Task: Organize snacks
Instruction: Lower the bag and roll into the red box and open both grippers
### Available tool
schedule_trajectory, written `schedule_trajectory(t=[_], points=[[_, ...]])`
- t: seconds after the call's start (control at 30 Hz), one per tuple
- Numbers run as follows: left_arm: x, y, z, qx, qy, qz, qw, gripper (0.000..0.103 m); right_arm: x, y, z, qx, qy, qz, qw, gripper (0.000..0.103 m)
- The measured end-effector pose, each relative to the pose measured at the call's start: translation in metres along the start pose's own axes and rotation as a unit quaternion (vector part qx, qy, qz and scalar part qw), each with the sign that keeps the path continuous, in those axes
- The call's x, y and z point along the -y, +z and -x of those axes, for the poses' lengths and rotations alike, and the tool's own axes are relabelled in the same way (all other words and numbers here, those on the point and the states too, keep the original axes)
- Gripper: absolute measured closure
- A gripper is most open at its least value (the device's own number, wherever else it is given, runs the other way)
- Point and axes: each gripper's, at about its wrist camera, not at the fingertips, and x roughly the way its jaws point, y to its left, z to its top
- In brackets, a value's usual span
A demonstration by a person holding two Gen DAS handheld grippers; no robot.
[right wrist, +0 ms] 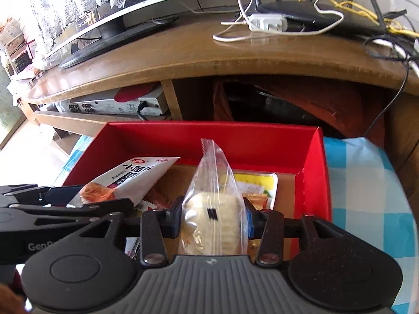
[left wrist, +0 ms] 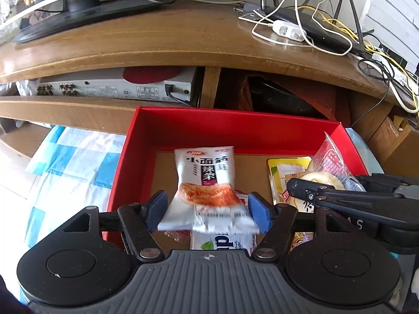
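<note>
A red box (left wrist: 235, 116) (right wrist: 209, 128) sits on a checked cloth and holds several snack packets. My left gripper (left wrist: 208, 206) hangs over the box's near left part, open. A white spicy-strip packet (left wrist: 207, 175) (right wrist: 136, 178) lies loosely between its blue pads, its lower edge blurred. My right gripper (right wrist: 212, 217) is shut on a clear bag with a pale round pastry (right wrist: 209, 233) (left wrist: 327, 175), above the box's right side. Its fingers (left wrist: 309, 191) reach in from the right in the left wrist view. A yellow packet (left wrist: 282, 172) (right wrist: 259, 185) lies flat on the box floor behind the pastry.
A white and green packet (left wrist: 225, 243) lies under the left gripper. Behind the box stands a wooden TV stand (left wrist: 183, 39) with a screen base (left wrist: 78, 21), a router and tangled cables (left wrist: 314, 31). A silver audio unit (left wrist: 117, 89) fills its shelf. Blue-white checked cloth (right wrist: 366, 183) flanks the box.
</note>
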Motion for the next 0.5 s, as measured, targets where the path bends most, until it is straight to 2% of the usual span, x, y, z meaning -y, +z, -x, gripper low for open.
schedule_trajectory(t=[0.5], points=[[0.008, 0.0, 0.029, 0.018, 0.001, -0.012, 0.9998, 0.022, -0.004, 0.005, 0.025, 0.018, -0.022, 0.005, 1.0, 0.041]])
